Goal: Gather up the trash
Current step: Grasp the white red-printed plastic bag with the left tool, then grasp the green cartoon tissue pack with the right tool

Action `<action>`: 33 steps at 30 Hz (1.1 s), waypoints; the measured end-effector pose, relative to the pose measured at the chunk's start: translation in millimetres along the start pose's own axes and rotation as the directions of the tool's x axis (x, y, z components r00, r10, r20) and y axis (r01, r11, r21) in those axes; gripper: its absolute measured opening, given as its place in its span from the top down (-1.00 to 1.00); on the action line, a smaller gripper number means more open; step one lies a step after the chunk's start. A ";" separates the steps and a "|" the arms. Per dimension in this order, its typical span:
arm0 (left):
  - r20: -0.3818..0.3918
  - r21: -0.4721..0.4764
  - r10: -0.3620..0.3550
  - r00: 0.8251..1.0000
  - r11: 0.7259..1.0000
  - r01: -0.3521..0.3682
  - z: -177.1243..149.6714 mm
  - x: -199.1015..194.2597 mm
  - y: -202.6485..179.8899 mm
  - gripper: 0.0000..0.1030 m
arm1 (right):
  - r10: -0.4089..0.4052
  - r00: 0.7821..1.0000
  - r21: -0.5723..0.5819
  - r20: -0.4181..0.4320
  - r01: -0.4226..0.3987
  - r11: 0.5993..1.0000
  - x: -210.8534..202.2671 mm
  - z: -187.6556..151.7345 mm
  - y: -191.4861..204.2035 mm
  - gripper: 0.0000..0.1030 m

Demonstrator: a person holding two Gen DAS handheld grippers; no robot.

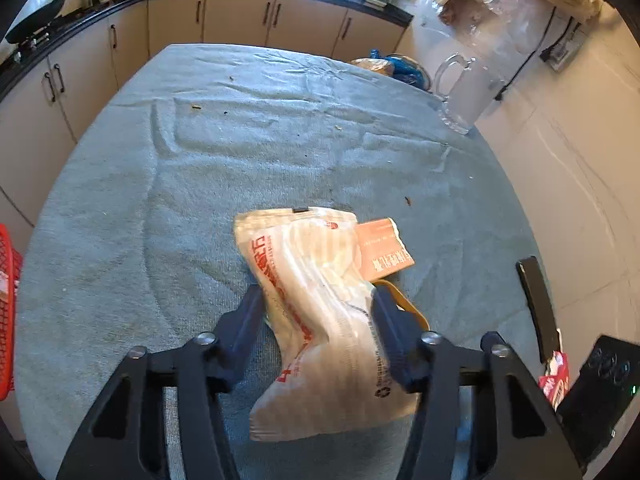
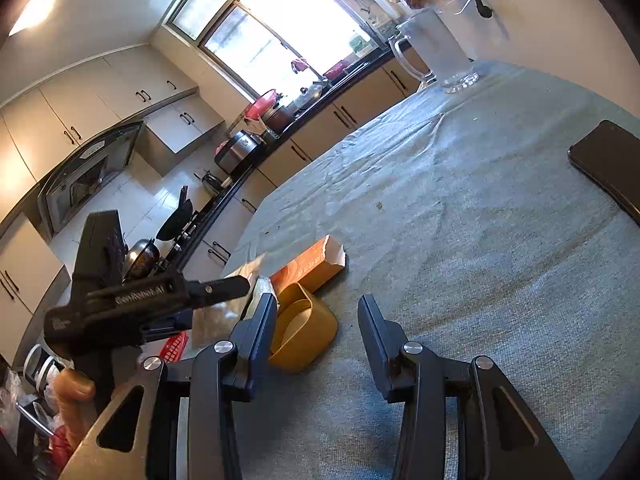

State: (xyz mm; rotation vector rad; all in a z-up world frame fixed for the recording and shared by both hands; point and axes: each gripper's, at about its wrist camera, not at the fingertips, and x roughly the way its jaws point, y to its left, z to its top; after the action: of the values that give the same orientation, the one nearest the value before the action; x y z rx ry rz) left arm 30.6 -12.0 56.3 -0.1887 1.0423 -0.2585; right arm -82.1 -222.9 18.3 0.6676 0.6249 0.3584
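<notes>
A crumpled white plastic wrapper [image 1: 304,248] with red print lies on the grey-blue cloth [image 1: 200,184] over the table. My left gripper [image 1: 318,296] is shut on it, its fingers pinching the wrapper's narrowed middle. Behind it lie a torn orange carton [image 1: 384,250] and a yellow ring-shaped container [image 1: 404,300], mostly hidden. In the right wrist view my right gripper [image 2: 317,302] stands open over the cloth. The yellow container [image 2: 304,332] sits against its left finger [image 2: 260,320] without being gripped. The orange carton [image 2: 312,264] is just beyond. A hand holds the left gripper [image 2: 224,286] at the left.
A glass mug [image 1: 464,92] [image 2: 436,48] stands at the table's far edge. A black phone [image 1: 538,304] [image 2: 608,164] lies to the right, near a red packet [image 1: 556,380] and a black device [image 1: 596,396]. A red basket [image 1: 6,312] is at the left. Crumbs [image 1: 196,107] dot the cloth.
</notes>
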 end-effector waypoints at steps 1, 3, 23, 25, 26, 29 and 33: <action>0.006 0.004 -0.007 1.000 1.000 0.007 -1.5 -0.3 1.8 -0.02 | 0.000 1.000 0.000 -0.001 0.000 1.000 0.2 0.0 -0.1 0.10; 0.030 0.015 -0.032 0.999 0.999 0.031 -5.8 -4.8 7.7 0.01 | -0.001 1.000 -0.001 -0.006 0.001 1.000 1.4 -0.2 -0.3 0.10; 0.207 0.037 -0.010 0.978 0.999 0.002 -82.0 -69.7 89.7 0.02 | -0.062 0.988 -0.401 -0.138 0.002 0.916 29.2 -1.1 101.6 -0.69; 0.210 0.051 -0.018 0.978 0.999 0.007 -85.9 -71.4 90.9 0.01 | -0.118 0.984 -0.497 -0.137 0.035 0.867 41.2 0.8 120.8 -0.77; 0.212 0.053 -0.024 0.977 0.999 0.013 -88.1 -73.0 92.8 0.01 | -0.141 0.981 -0.527 -0.135 0.050 0.848 46.6 1.6 126.1 -0.77; 0.221 0.054 -0.029 0.975 0.998 0.018 -92.3 -75.5 100.2 0.02 | -0.197 0.961 -0.612 -0.195 0.038 0.790 75.4 0.5 140.2 -0.77; 0.221 0.043 -0.046 0.974 0.998 0.037 -95.4 -76.1 108.7 0.02 | -0.293 0.927 -0.689 -0.234 0.055 0.723 106.7 -3.2 142.5 -0.77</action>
State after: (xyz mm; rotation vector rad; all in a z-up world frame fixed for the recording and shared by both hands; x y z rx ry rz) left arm -75.6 111.4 42.2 -0.1995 0.8111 -0.2884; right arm -18.7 -63.8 66.9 -0.1699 0.8076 0.4869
